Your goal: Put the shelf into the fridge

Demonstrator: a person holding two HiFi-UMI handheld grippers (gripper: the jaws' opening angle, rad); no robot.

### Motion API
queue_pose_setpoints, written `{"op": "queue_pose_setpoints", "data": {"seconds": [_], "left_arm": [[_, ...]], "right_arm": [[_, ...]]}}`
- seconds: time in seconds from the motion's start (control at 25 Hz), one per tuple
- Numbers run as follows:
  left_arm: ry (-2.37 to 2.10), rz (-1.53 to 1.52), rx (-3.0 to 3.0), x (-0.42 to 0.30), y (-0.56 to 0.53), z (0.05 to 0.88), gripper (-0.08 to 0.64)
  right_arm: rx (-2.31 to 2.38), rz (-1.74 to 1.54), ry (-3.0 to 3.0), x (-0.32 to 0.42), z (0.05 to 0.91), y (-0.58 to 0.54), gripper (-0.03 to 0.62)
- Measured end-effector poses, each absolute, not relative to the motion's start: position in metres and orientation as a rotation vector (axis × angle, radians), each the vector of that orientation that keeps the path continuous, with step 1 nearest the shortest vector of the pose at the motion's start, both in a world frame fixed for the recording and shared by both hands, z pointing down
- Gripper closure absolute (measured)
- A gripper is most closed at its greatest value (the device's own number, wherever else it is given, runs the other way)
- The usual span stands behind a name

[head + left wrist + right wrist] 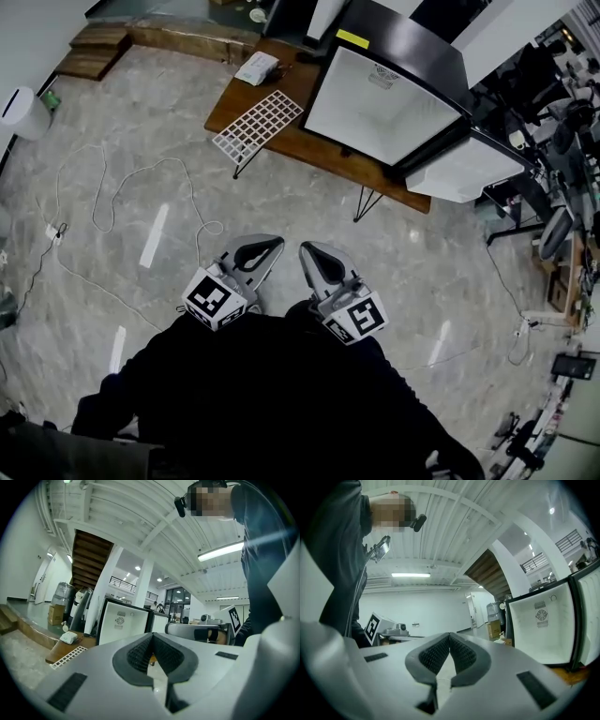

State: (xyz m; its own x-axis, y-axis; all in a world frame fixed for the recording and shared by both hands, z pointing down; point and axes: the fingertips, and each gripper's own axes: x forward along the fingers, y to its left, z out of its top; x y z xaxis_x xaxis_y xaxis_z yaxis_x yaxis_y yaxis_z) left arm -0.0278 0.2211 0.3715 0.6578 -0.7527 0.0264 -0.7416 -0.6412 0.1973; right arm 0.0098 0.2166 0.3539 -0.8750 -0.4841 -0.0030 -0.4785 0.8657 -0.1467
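BOTH GRIPPERS EMPTY, SHELF WAITING: I face the table point(309, 150) from well back. The left gripper point(261, 249) and right gripper point(317, 255) point level, each with its jaws pressed together on nothing. The shelf point(258, 125), a white wire grid, lies flat on the table's left end with one corner overhanging the edge, just beside the open fridge point(380, 94). I judge it light and stiff, though its thin wires look slippery and likely to pivot in a single grip. I would take it by the overhanging rim, one gripper toward each side, and keep it level.
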Motion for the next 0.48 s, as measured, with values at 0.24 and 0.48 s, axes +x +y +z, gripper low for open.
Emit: {"op": "queue_pose_setpoints", "data": {"seconds": [0.24,0.48], "left_arm": [[-1.298,-0.081,2.656,-0.032,0.168,0.379,0.555],[-1.444,-0.072,2.593,-0.02,0.101,0.379,0.555]], "right_arm": [[-0.718,-0.267,3.009,0.007,0.367,0.158,0.586],[-0.573,-0.284,3.04,0.015,0.377,0.091,0.586]]}}
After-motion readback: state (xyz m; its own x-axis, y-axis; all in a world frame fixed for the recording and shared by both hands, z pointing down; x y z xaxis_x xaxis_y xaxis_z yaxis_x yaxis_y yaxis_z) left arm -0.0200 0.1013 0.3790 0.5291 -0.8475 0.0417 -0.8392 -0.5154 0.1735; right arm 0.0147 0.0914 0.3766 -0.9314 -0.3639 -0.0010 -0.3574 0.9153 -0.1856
